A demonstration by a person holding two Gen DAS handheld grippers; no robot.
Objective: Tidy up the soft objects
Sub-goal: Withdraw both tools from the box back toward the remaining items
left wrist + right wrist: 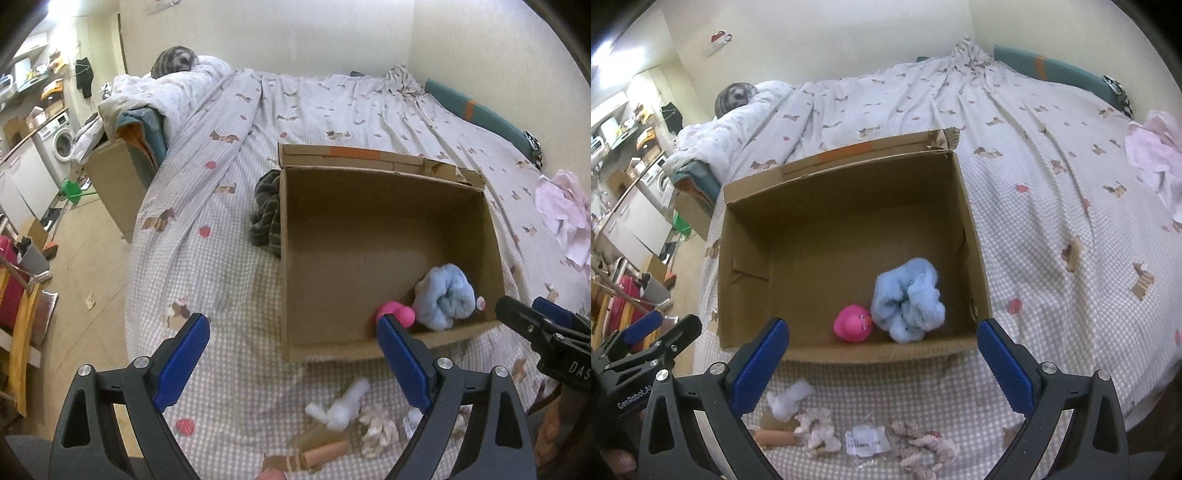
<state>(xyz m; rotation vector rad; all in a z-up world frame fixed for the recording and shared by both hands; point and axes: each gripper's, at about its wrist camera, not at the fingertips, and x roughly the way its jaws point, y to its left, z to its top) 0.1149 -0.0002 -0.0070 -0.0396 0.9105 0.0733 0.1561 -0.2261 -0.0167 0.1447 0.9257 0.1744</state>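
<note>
- Loose soft bits lie on the bed (1052,221), near edge, just outside the box's near wall: white plush toy (788,400), pale knotted rope toy (818,430), pinkish rope bundle (923,446), small clear packet w/ label (866,441), tan roll-shaped toy (775,437).
- Handling, my read: all light, limp, compress easily. White plush – pinch across its fat middle, not a limb, else it dangles. Rope pieces – take at a knot; strands will slip or trail. Packet – slick film, flat; pinch an edge or corner, likely to slide.
- Tan roll looks firmer; grip across its width, mid-length.
- Cardboard box (975,258) open-topped, on bed mid-area. Inside, near-right corner: rolled pale blue towel (905,306), pink rubber duck (851,325) touching its left side. Rest of box floor bare.
- Towel bulky, squashy; duck smooth, prob. slippery – both already in, so leave.
- Dark striped cloth (266,214) bunched against box's left wall, outside. Pink garment (1156,155) well apart at bed's right edge. Both floppy – gather a fold, expect drape.
- Left gripper (291,328): tongs spread wide, nothing betw. them, above bed near box's near-left corner.
- Right gripper (882,332): tongs spread wide too, empty, framing box's near wall; loose toys lie below and betw. its arms.
- Risk: pads dragging the checked sheet up w/ a toy.
</note>
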